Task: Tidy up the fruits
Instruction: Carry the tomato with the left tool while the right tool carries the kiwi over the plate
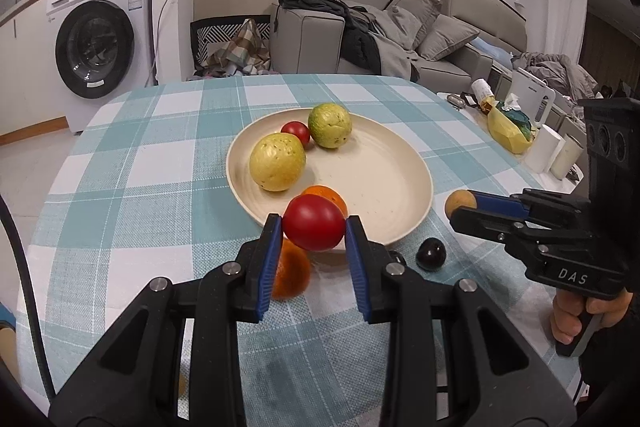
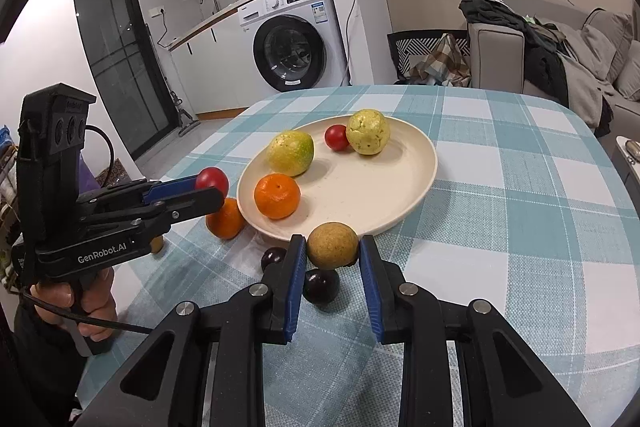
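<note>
Beside the plate (image 1: 400,195), the left gripper (image 1: 314,227) clamps a red tomato (image 1: 314,223); the right gripper (image 2: 332,247) pinches a brown fruit (image 2: 332,245).

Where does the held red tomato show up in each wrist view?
Left wrist view: red tomato sits lower centre, clamped in the left gripper, just in front of the plate.
Right wrist view: red tomato sits at left, at the left gripper's tip, beside the plate.
Shared landmark: the washing machine.
</note>
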